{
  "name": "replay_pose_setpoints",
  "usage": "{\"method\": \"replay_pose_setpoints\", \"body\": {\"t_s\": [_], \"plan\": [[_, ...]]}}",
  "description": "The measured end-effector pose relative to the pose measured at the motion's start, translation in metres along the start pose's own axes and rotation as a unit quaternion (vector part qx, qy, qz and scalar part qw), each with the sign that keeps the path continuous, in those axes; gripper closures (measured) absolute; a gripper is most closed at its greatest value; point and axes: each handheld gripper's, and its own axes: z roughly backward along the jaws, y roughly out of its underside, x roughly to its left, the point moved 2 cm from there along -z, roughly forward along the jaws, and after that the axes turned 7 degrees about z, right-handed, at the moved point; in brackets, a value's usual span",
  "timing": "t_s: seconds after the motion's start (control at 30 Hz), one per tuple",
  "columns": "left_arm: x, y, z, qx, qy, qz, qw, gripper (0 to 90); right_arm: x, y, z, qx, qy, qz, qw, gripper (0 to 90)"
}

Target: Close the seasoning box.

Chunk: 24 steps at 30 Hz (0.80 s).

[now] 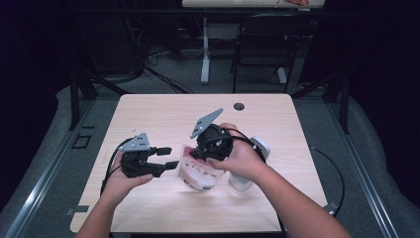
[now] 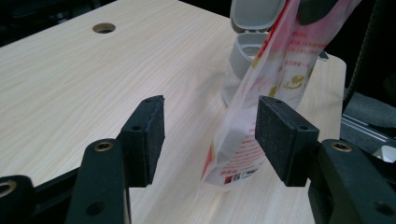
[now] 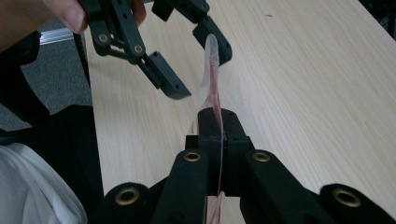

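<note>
My right gripper [image 3: 218, 122] has its jaws clamped on the clear, red-printed plastic pouch [image 1: 198, 172] above the near-middle of the table [image 1: 163, 111], my left gripper [image 1: 170, 157] jaws apart beside it, grey flip-lid container [image 1: 247, 171] open, filling seemingly undone.

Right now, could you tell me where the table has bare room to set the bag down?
The far half of the table, up to the round hole, is bare. So is the near strip. The middle is crowded: the bag, both grippers and a grey container at its right.
</note>
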Motion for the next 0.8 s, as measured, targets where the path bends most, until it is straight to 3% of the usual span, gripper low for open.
{"method": "replay_pose_setpoints", "body": {"t_s": [0.07, 0.33, 0.5, 0.8], "plan": [[-0.001, 0.002, -0.005, -0.003, 0.023, 0.002, 0.9997, 42.8, 0.000, -0.001, 0.003, -0.004, 0.001, -0.002, 1.0000, 89.9], [-0.004, 0.006, -0.014, 0.001, 0.053, 0.001, 0.9986, 42.8, 0.001, -0.004, 0.006, -0.007, 0.002, 0.003, 1.0000, 89.8], [-0.006, 0.008, -0.019, 0.020, 0.054, -0.003, 0.9983, 42.4, 0.002, -0.006, 0.008, -0.010, 0.001, 0.008, 0.9999, 89.8], [-0.009, 0.008, -0.023, 0.020, 0.060, -0.006, 0.9980, 41.0, 0.004, -0.008, 0.008, -0.013, -0.002, 0.009, 0.9999, 89.8]]}}
